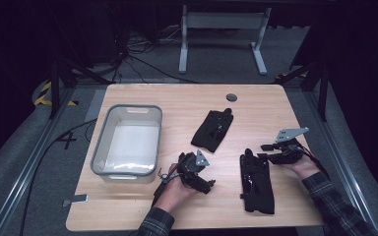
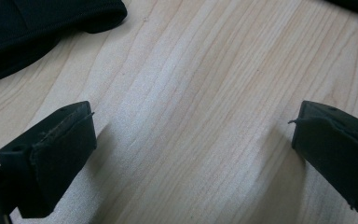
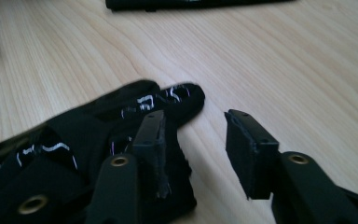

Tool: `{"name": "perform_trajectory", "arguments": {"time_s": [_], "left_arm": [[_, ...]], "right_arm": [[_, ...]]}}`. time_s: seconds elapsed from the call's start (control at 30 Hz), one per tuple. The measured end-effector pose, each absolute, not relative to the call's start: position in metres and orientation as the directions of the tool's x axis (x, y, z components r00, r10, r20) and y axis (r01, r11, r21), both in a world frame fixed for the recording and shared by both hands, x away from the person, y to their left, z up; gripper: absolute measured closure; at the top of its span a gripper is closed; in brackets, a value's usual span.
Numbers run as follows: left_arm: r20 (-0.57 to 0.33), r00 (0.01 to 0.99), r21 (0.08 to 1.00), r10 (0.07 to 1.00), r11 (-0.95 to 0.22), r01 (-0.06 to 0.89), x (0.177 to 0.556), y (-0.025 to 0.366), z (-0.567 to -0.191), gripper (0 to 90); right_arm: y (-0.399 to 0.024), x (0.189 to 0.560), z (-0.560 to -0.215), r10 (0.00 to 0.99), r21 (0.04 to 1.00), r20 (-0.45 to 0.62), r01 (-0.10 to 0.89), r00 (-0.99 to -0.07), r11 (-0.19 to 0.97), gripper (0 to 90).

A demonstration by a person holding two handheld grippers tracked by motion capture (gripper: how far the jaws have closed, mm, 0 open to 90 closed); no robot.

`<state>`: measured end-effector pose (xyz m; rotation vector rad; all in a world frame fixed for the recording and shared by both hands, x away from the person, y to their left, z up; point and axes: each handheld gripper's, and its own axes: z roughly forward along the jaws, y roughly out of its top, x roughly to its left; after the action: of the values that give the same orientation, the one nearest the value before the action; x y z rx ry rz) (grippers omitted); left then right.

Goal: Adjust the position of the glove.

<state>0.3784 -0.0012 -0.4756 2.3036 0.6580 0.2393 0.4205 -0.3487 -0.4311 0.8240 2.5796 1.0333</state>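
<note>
While its jaws stand apart, the right gripper (image 1: 268, 151) reaches level toward the glove (image 1: 256, 181).

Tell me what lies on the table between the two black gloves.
Nothing: in the high view, bare wood of the table separates the far glove from the near glove beside the right gripper.

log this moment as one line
left gripper: open, over bare table | right gripper: open, beside near glove | far glove: untouched | bin: empty
</note>
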Motion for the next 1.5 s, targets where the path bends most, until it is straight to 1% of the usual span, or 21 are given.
{"name": "perform_trajectory", "arguments": {"time_s": [0.2,0.27,0.3,0.37,0.6,0.73,0.87,0.97,1.0,1.07,1.13,1.17,1.23,1.3,1.43,1.47,1.5], "left_arm": [[-0.017,0.853,0.688,0.521,-0.613,0.388,0.378,-0.001,-0.476,0.0],[-0.017,0.853,0.688,0.521,-0.613,0.388,0.378,-0.001,-0.476,0.0],[-0.016,0.853,0.688,0.521,-0.614,0.388,0.378,-0.001,-0.476,0.0],[-0.016,0.853,0.688,0.521,-0.614,0.388,0.378,-0.001,-0.476,0.0],[-0.017,0.853,0.688,0.521,-0.613,0.388,0.378,-0.001,-0.476,0.0],[-0.017,0.853,0.688,0.522,-0.613,0.388,0.378,-0.001,-0.476,0.1],[-0.017,0.853,0.688,0.522,-0.613,0.389,0.378,-0.001,-0.476,0.0],[-0.017,0.853,0.688,0.522,-0.613,0.389,0.378,-0.001,-0.476,0.0],[-0.019,0.854,0.688,0.519,-0.613,0.388,0.379,-0.001,-0.476,0.0],[-0.021,0.853,0.681,0.521,-0.618,0.394,0.379,-0.002,-0.475,0.0],[-0.017,0.853,0.67,0.522,-0.627,0.397,0.379,-0.004,-0.473,0.5],[-0.017,0.853,0.67,0.522,-0.627,0.397,0.379,-0.004,-0.473,3.5],[-0.018,0.854,0.669,0.52,-0.629,0.397,0.379,-0.004,-0.469,13.1],[-0.017,0.843,0.666,0.537,-0.623,0.41,0.378,-0.005,-0.466,18.9],[-0.025,0.842,0.665,0.539,-0.62,0.417,0.381,-0.008,-0.457,38.5],[-0.035,0.842,0.665,0.539,-0.616,0.422,0.382,-0.009,-0.454,38.5],[-0.038,0.84,0.668,0.542,-0.612,0.425,0.384,-0.01,-0.451,48.6]], "right_arm": [[-0.366,0.405,-0.433,0.641,0.704,-0.023,0.443,-0.767,0.556,43.5],[-0.369,0.402,-0.433,0.647,0.708,-0.02,0.446,-0.762,0.547,42.3],[-0.375,0.396,-0.436,0.663,0.715,-0.015,0.455,-0.749,0.53,38.5],[-0.379,0.392,-0.437,0.67,0.717,-0.013,0.46,-0.742,0.524,36.8],[-0.395,0.377,-0.45,0.707,0.725,-0.01,0.482,-0.707,0.492,22.4],[-0.401,0.374,-0.456,0.73,0.725,0.004,0.505,-0.683,0.469,18.3],[-0.406,0.371,-0.462,0.751,0.712,-0.008,0.524,-0.66,0.468,14.7],[-0.408,0.37,-0.464,0.757,0.722,-0.006,0.521,-0.653,0.455,13.1],[-0.408,0.369,-0.466,0.756,0.724,-0.011,0.517,-0.654,0.457,10.1],[-0.406,0.368,-0.467,0.751,0.721,-0.026,0.508,-0.66,0.471,7.7],[-0.405,0.368,-0.467,0.755,0.721,-0.025,0.512,-0.655,0.468,7.6],[-0.405,0.368,-0.467,0.755,0.721,-0.025,0.512,-0.655,0.468,7.6],[-0.405,0.367,-0.467,0.757,0.722,-0.024,0.512,-0.653,0.465,7.6],[-0.404,0.367,-0.467,0.757,0.722,-0.024,0.512,-0.653,0.465,7.6],[-0.405,0.367,-0.467,0.757,0.722,-0.024,0.512,-0.653,0.465,7.6],[-0.405,0.367,-0.467,0.757,0.722,-0.024,0.512,-0.653,0.465,7.6],[-0.405,0.367,-0.467,0.757,0.722,-0.024,0.512,-0.653,0.465,7.6]]}}
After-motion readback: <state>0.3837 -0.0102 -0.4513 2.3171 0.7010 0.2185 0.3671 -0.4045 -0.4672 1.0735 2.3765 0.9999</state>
